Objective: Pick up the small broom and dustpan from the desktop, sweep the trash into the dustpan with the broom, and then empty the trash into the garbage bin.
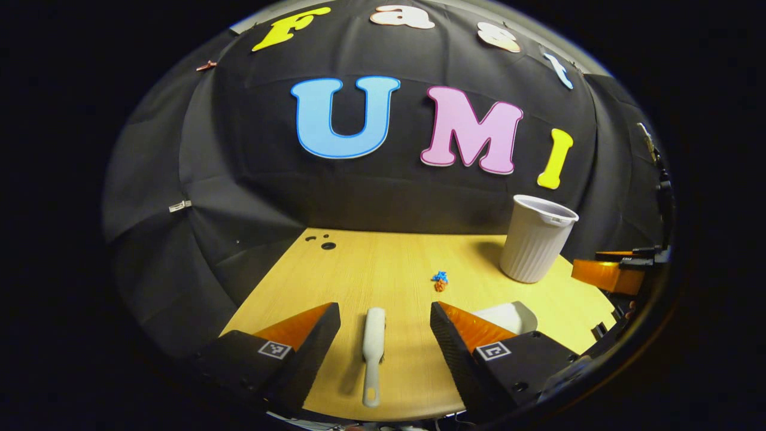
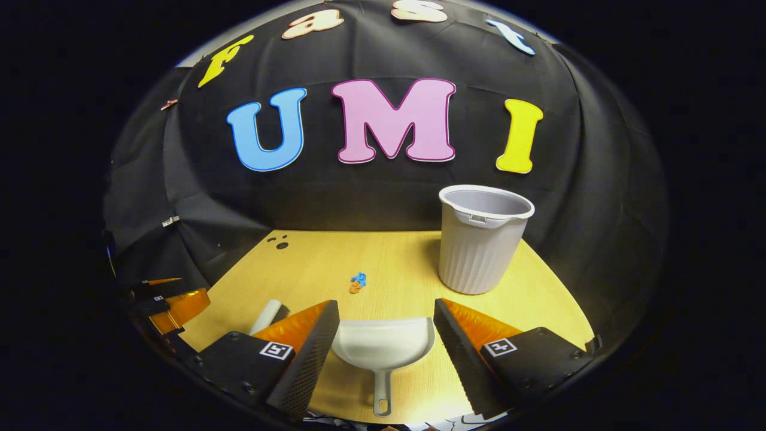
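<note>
bin (image 2: pixel 483 245) standing far right, desktop (image 2: pixel 323 263) centre open

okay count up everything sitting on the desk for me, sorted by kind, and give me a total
Broom: 1
Dustpan: 1
Bin: 1
Trash bits: 2, one blue, one orange, lying touching
Total: 5

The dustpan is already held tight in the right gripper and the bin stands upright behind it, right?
Not quite: the right gripper is open, its fingers apart on either side of the dustpan, which lies on the desk, as the right gripper view shows. The bin does stand upright behind it.
</note>
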Demonstrator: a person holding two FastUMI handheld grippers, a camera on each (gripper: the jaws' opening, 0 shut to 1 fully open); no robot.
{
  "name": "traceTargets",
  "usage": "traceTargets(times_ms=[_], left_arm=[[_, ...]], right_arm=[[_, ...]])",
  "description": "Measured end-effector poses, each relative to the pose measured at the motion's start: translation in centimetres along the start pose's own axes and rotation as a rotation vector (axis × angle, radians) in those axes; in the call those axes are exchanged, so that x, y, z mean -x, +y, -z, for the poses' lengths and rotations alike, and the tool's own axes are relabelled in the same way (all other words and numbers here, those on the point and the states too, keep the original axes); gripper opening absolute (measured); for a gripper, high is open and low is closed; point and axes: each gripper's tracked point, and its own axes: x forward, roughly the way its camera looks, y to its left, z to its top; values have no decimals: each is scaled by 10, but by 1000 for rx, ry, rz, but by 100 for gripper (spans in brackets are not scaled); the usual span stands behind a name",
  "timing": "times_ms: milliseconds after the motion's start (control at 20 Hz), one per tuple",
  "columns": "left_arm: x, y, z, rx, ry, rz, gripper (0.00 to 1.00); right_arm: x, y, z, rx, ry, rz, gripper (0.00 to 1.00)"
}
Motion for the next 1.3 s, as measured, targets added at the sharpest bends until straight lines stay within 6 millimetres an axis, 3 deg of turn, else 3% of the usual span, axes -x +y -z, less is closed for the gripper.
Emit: traceTargets(times_ms=[200, 400, 750, 1050, 1300], left_arm=[[-17, 15, 22, 31, 98, 15, 96], [-39, 24, 70, 66, 257, -4, 96], [-74, 39, 125, 84, 492, -3, 95], [-100, 35, 158, 71, 628, -20, 94], [-115, 33, 170, 13, 681, -53, 93]], right_arm=[[3, -4, 7, -2, 21, 9, 99], [3, -7, 19, -2, 49, 21, 99], [6, -14, 42, -22, 100, 32, 99], [19, -22, 55, -36, 119, 44, 99], [23, -34, 60, -56, 131, 66, 99]])
